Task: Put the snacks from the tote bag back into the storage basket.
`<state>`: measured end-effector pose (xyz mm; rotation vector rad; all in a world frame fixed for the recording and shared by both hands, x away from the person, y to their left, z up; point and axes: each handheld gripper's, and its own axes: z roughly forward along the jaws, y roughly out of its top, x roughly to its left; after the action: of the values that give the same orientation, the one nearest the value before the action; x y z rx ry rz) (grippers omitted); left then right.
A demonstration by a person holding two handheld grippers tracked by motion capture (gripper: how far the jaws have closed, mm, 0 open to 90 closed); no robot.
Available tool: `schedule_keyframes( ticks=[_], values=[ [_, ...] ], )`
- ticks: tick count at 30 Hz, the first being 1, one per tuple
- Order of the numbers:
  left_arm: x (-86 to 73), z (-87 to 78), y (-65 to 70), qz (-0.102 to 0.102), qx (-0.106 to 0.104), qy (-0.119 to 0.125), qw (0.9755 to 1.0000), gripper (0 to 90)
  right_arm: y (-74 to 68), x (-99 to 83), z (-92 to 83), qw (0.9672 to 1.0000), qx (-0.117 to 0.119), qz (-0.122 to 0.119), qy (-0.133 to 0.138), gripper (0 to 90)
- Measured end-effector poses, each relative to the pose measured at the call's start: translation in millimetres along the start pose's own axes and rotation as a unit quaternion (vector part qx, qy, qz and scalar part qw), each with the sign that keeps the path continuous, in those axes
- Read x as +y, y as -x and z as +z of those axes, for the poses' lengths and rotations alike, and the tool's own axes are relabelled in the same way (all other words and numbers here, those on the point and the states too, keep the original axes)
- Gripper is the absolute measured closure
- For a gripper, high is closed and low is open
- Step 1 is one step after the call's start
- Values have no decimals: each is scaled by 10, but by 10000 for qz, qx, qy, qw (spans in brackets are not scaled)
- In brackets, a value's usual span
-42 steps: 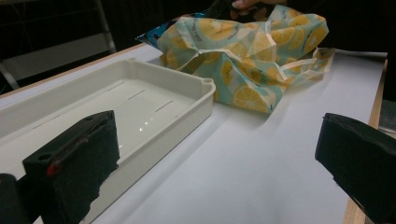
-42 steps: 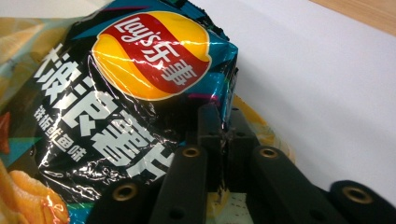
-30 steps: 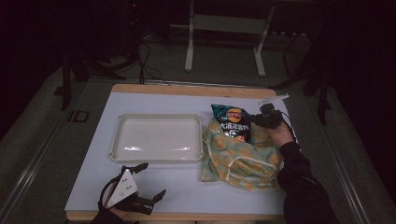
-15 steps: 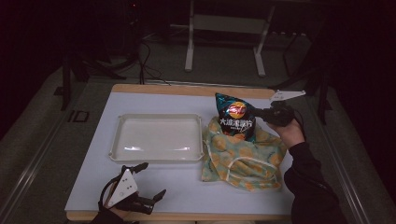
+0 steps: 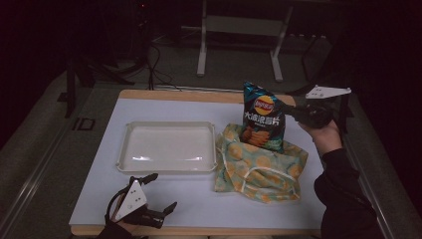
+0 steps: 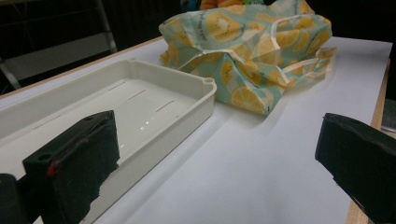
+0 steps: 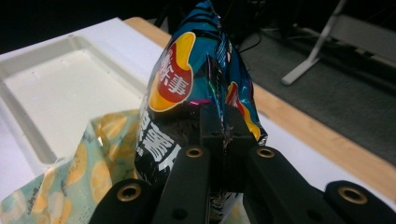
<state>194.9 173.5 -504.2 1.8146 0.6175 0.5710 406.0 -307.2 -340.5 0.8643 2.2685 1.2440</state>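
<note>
White tray point(image 5: 167, 148) on the table point(image 5: 199, 209); beyond, perhaps a metal stand point(image 5: 239, 30) on dark floor.

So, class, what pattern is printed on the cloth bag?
Orange and kiwi slices on pale green cloth bag; clearest in the left gripper view.

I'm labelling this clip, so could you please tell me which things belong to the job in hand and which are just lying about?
In the job: chip bag, clamped in the right hand-held gripper; fruit-print cloth bag beneath it.

Lying about: white tray; left hand-held gripper, open, idle.

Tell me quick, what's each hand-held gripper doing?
Left hand-held gripper: open, holding nothing.
Right hand-held gripper: shut on the chip bag.
</note>
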Motion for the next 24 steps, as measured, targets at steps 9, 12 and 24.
schedule_keyframes(
  ticks=[9, 12, 24],
  values=[
    [2, -1, 3, 3, -2, -11, 10000, 1, -24, 336, -309, 9994, -222, -185, 212, 898],
    [2, -4, 2, 0, 5, 2, 10000, 1, -64, 457, -356, 9990, -256, -244, 264, 898],
    [3, -12, 8, 3, 26, 10, 10000, 1, -354, 849, -228, 9979, -86, -486, 423, 898]
  ],
)
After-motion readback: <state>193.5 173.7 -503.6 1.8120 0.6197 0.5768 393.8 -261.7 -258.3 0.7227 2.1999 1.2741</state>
